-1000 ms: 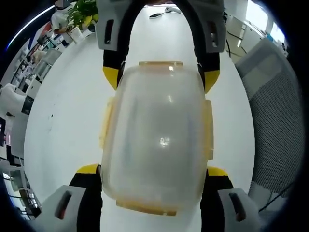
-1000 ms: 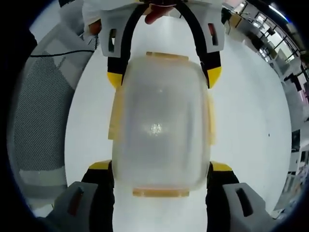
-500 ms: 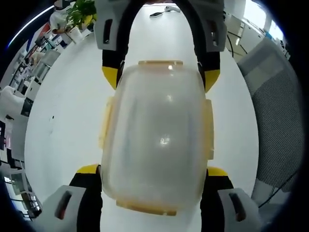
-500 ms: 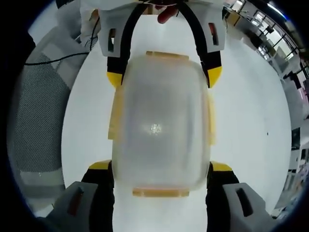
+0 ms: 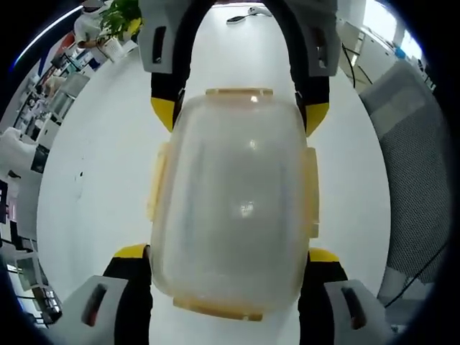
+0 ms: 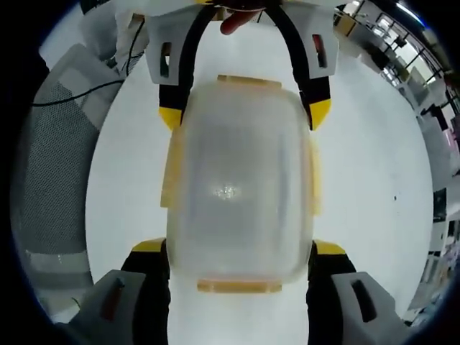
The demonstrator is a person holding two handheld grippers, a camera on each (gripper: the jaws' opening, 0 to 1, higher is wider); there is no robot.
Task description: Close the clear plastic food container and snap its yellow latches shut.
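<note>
Between the two grippers, on the white worktop [image 5: 86,215], sits the clear plastic food container [image 5: 233,208], its lid already down on the base. The left gripper [image 5: 228,259] comes at it from one short end and the right gripper [image 6: 241,251] from the opposite end, so each view has the other tool at the far side of the container. That opposed hold probably serves to steady the container and square the lid while the latches are worked.

Relative to the container, the left gripper's yellow-tipped fingers [image 5: 131,253] stand spread wide, one at each near corner, close against the walls; whether they actually press the plastic cannot be told. The right gripper's fingers [image 6: 329,249] are spread the same way at their own end, flanking the corners rather than pinching anything.

Yellow latches [image 5: 155,183] lie along the container's long sides and at both short ends. They look folded close to the walls, though the frosted plastic makes it hard to tell if any has snapped home. A mesh chair back [image 5: 413,165] stands well apart from the container, beyond the worktop's edge.
</note>
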